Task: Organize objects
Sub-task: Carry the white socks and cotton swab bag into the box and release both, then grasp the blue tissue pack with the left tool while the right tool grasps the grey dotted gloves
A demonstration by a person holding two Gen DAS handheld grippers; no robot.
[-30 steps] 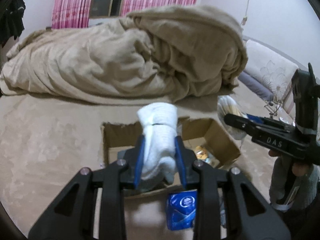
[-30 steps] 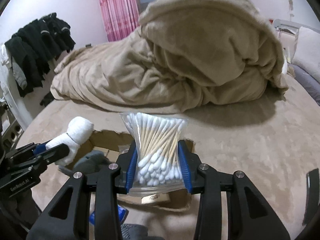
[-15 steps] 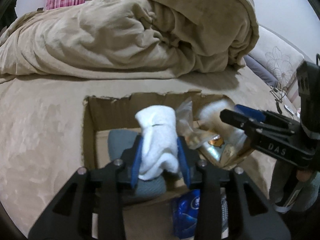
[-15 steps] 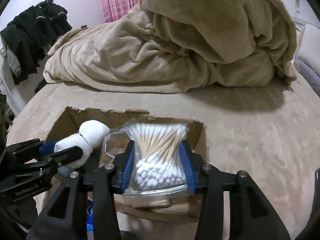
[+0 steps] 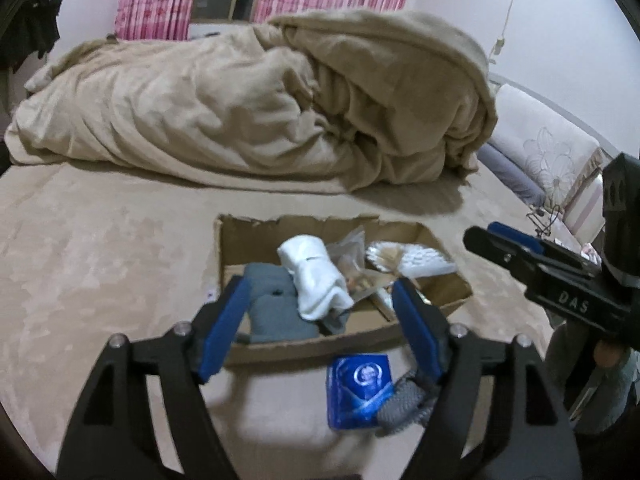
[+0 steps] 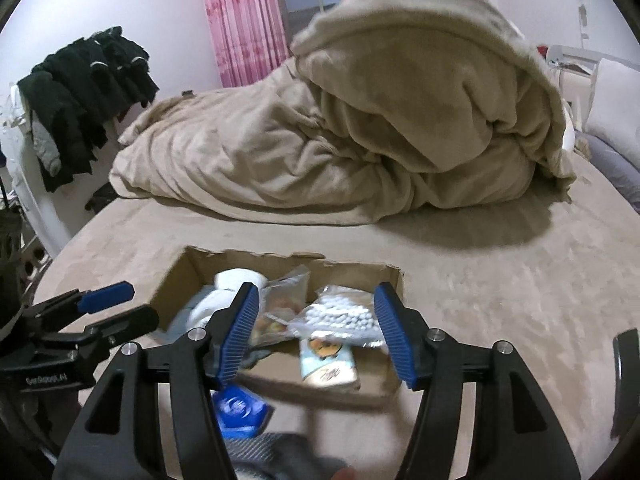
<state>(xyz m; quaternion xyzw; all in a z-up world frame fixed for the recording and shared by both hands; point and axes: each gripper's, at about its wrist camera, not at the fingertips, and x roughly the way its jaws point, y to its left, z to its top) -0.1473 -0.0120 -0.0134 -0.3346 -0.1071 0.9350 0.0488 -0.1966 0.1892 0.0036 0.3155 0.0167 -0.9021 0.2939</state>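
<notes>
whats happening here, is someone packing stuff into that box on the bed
Yes. A person holds a claw in each hand, sorting small items into a cardboard box on the bed. Both the left claw and the right claw are open and empty above it. A rolled white sock and a bag of cotton swabs lie inside. A blue packet sits outside the box.

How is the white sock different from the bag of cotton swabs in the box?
The white sock is soft rolled cloth, while the bag of cotton swabs is clear plastic full of thin sticks with white tips. The sock lies toward the left of the cardboard box, leaning on grey cloth; the bag lies on the right side. Both are white-looking, and both lie inside the box, free of the open tongs.
</notes>
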